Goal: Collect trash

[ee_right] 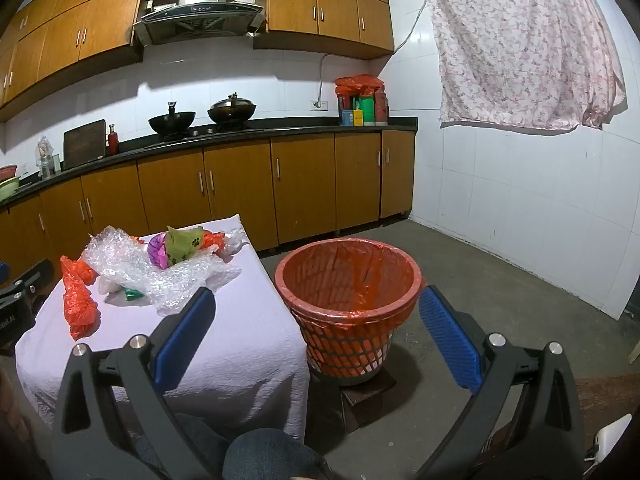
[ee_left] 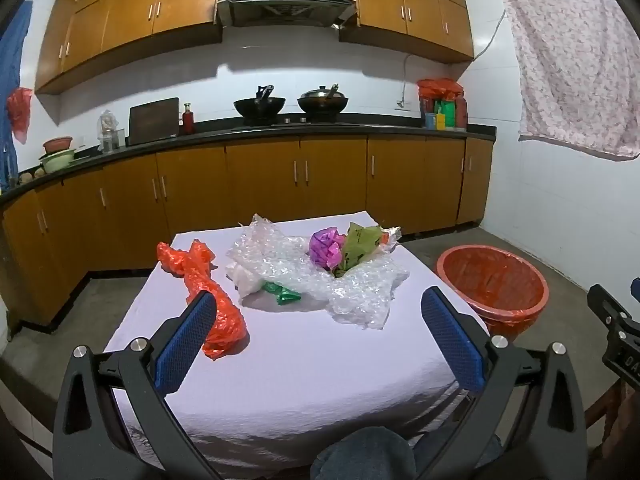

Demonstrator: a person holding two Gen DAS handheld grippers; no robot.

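Trash lies on a white-clothed table (ee_left: 320, 360): an orange plastic bag (ee_left: 208, 300), clear bubble wrap (ee_left: 320, 276), a purple wad (ee_left: 326, 246), an olive-green paw-print bag (ee_left: 360, 246) and a small green scrap (ee_left: 286, 295). The same pile shows in the right wrist view, with the orange bag (ee_right: 78, 300) and bubble wrap (ee_right: 160, 272). An orange-lined bin (ee_right: 348, 296) stands right of the table, also in the left wrist view (ee_left: 492, 284). My left gripper (ee_left: 320, 320) is open and empty above the table's near half. My right gripper (ee_right: 316, 320) is open and empty, near the bin.
The bin sits on a small dark block (ee_right: 368, 396) on the concrete floor. Kitchen counter with cabinets (ee_left: 260, 176) runs behind the table, with woks (ee_left: 260, 106) on it. A floral cloth (ee_right: 520, 44) hangs on the right wall. My knee (ee_left: 360, 456) is at the table's near edge.
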